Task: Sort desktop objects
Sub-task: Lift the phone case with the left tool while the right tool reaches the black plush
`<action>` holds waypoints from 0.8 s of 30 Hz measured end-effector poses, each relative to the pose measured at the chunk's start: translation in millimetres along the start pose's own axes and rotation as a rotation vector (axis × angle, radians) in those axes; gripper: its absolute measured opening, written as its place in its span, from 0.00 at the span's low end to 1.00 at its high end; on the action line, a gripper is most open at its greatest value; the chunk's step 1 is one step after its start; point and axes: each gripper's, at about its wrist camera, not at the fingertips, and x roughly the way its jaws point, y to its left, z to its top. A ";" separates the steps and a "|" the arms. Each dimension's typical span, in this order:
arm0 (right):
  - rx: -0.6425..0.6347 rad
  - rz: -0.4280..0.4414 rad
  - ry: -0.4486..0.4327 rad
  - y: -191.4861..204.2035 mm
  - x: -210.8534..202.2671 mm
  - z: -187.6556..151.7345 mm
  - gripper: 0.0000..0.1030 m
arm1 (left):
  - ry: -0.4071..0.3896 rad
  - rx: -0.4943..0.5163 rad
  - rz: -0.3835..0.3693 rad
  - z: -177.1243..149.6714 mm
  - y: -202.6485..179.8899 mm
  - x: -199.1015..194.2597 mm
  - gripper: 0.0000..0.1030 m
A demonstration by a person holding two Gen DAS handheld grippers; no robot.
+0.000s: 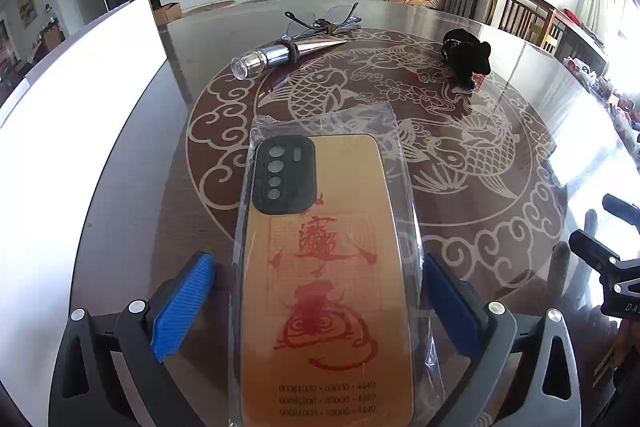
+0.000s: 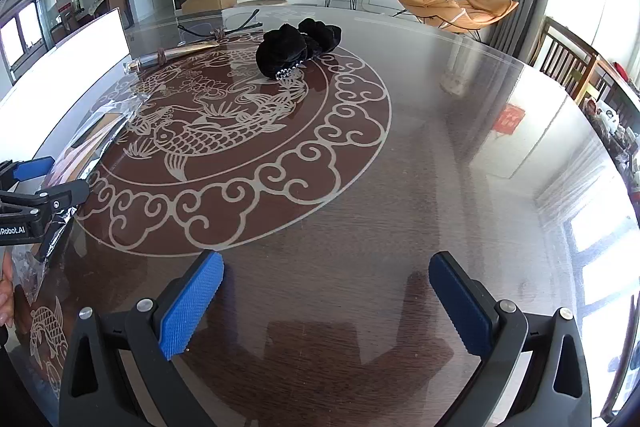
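Observation:
A gold phone case (image 1: 324, 267) with red characters, in a clear plastic bag, lies between the open blue pads of my left gripper (image 1: 320, 307). The right pad (image 1: 452, 307) is at the bag's edge; the left pad (image 1: 184, 303) stands clear of it. A silver horn-shaped flask (image 1: 284, 51), glasses (image 1: 332, 19) and a black plush item (image 1: 466, 57) lie farther back. My right gripper (image 2: 326, 307) is open and empty over bare table. In its view the plush (image 2: 296, 45), the flask (image 2: 176, 57) and the bagged case (image 2: 92, 135) are at the left.
A white board (image 1: 76, 115) stands along the table's left edge. The glass tabletop (image 2: 440, 155) has a round fish pattern. My right gripper shows at the right edge of the left wrist view (image 1: 612, 267). Wooden chairs (image 2: 568, 63) stand at the far right.

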 end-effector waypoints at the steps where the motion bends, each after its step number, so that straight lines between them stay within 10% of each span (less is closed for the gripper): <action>1: 0.001 -0.001 0.000 0.0 0.0 0.0 1.00 | 0.000 0.001 -0.001 -0.2 0.2 0.4 1.00; 16: 0.035 -0.010 0.008 -3.3 2.1 -0.1 1.00 | -0.010 -0.002 0.000 -1.1 -0.5 1.6 1.00; 24: 0.209 0.221 0.008 -11.3 30.8 79.7 1.00 | -0.012 -0.001 -0.004 -1.6 0.0 2.2 1.00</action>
